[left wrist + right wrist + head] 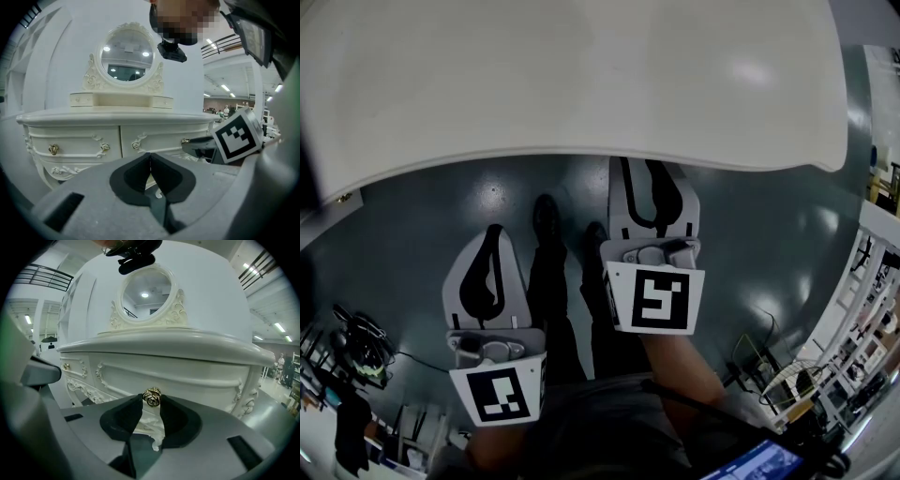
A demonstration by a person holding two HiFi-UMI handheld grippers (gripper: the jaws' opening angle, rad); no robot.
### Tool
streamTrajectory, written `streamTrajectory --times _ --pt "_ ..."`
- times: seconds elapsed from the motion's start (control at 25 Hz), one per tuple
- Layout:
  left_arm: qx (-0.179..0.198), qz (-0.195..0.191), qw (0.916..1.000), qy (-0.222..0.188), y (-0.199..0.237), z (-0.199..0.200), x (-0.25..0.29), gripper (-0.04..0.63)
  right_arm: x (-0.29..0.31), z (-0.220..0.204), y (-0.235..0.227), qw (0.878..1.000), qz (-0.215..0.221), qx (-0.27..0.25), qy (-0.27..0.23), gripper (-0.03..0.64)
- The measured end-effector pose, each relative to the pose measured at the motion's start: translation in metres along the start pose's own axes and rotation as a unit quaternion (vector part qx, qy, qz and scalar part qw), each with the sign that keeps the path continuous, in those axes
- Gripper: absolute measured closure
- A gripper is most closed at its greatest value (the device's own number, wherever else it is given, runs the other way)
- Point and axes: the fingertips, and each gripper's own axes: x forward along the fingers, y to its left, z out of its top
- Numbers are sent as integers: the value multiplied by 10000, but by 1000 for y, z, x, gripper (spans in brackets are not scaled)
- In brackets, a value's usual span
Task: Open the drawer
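Two grippers logged: right gripper (pixel 151 405) clamped on the gold knob (pixel 152 397) of the drawer (pixel 187 378), which sat flush, unopened; left gripper (pixel 150 161) jaws together, empty. Pull was outstanding.

a big open hall, more showroom or workshop than home: glossy grey floor (pixel 412 253), ceiling strip lights (pixel 226 87), a balcony railing (pixel 47 277), one white dressing table (pixel 112 115).

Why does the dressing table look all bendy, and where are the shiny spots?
Head view: the wide lens bends the edge of the tabletop, with glare on it and on the floor. Left gripper view: the mirror reflects ceiling lights. Right gripper view: the gold knob is sharp; the picture's corners go black.
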Motion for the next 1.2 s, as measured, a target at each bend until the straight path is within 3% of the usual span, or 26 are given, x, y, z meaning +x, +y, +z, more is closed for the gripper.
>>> streamTrajectory --times 0.04,0.16,0.32,0.52,0.76,1.08,1.2 --pt "6 12 10000 0 1 0 0 580 -1 -5 -1 10000 -16 -48 64 500" --pt "0 41 10000 -18 1 1 -1 580 -6 -28 4 9993 91 -101 354 604" --pt "9 25 10000 -70 -2 3 0 580 -13 -34 7 9990 181 190 350 602" --pt "13 1 10000 -50 -3 1 -1 580 -10 -23 1 9997 60 162 185 601" --pt "25 -8 10000 -78 -5 0 -1 580 -9 -13 -1 9999 87 148 20 477" --pt "2 30 10000 -46 -4 -2 -3 580 -4 -7 -5 9998 -9 187 96 462" --pt "-23 39 10000 -71 -3 -1 -3 580 1 3 -7 9997 -31 195 -164 462"
